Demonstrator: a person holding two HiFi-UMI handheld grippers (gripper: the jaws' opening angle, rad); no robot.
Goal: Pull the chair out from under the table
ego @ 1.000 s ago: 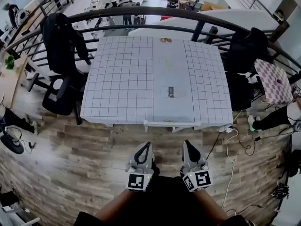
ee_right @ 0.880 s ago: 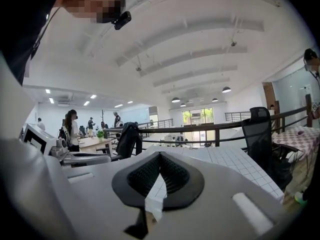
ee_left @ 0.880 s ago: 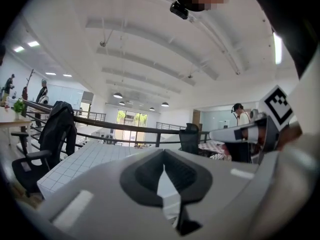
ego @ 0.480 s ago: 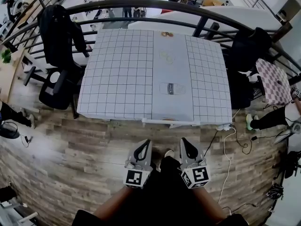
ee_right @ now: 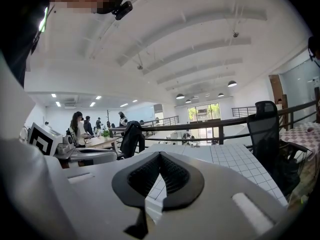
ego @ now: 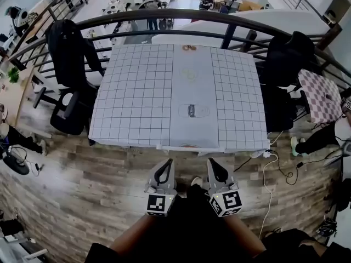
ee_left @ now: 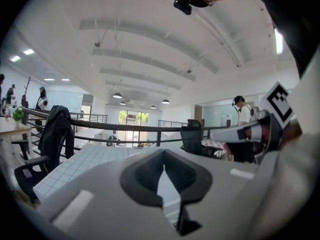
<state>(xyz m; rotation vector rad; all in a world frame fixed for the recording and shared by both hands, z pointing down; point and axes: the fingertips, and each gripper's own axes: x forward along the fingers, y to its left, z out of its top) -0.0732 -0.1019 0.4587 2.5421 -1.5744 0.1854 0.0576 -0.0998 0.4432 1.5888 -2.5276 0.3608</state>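
Left hand-held gripper [ego: 163, 167] and right hand-held gripper [ego: 211, 166]: jaws fully closed, nothing between them. Both are held side by side over the wood-plank floor [ego: 82, 190], pointing at the near edge of the surface [ego: 137, 92], apart from it. The chair [ego: 189, 147] is tucked under that edge, with only a pale rail visible. Black office chairs [ego: 68, 92] stand at either side.

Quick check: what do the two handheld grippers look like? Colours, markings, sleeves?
They match: left gripper and right gripper have light grey bodies, black ribbed pads and a white marker cube with black squares. Forearms unsleeved; dark clothing below.
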